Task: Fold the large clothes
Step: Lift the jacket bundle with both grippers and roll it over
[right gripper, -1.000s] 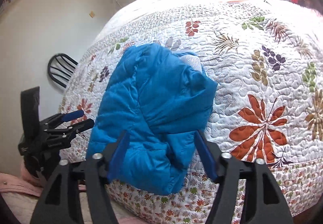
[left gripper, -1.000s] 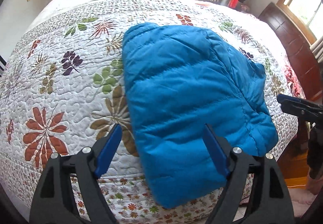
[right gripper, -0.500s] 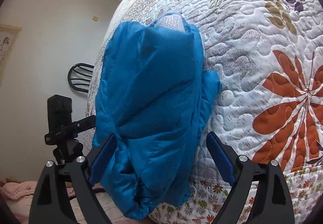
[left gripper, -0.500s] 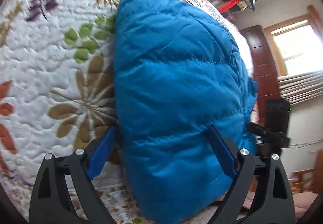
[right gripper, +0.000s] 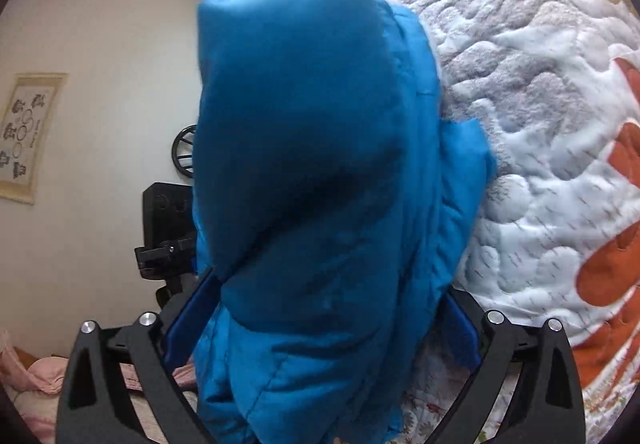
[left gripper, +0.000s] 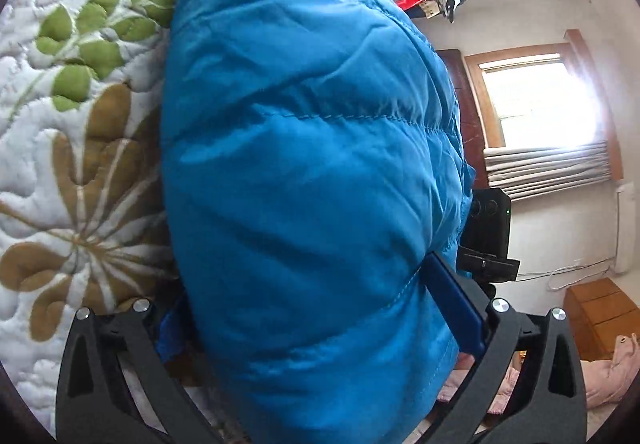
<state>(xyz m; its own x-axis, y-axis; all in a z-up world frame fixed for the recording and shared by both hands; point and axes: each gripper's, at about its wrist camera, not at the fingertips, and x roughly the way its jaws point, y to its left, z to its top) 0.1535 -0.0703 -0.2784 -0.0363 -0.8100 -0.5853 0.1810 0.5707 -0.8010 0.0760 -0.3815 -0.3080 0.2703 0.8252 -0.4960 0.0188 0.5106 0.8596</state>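
A folded blue puffer jacket [left gripper: 304, 163] lies on a white floral quilt [left gripper: 80, 123] near the bed's edge. My left gripper [left gripper: 312, 320] straddles the jacket's near end, jaws opening wide, with the padded cloth bulging between the blue pads [left gripper: 452, 308]. The left pad is half hidden by the jacket. My right gripper [right gripper: 324, 324] straddles the other side of the same near end of the jacket [right gripper: 312, 163], jaws also opening, cloth between its pads [right gripper: 188, 320]. Neither visibly pinches the cloth. Each gripper's black body shows beyond the jacket in the other's view.
The quilt [right gripper: 540, 123] runs on past the jacket. A window with blinds [left gripper: 536, 115] and a dark wooden cabinet [left gripper: 460, 103] are to the right. A black chair [right gripper: 184, 151] and a wall scroll [right gripper: 28, 135] stand left. Pink cloth [left gripper: 612, 372] lies on the floor.
Both grippers have sunk and come in close to the jacket's near end, rolling as they went. Their jaws have widened, and the jacket now fills the space between them.
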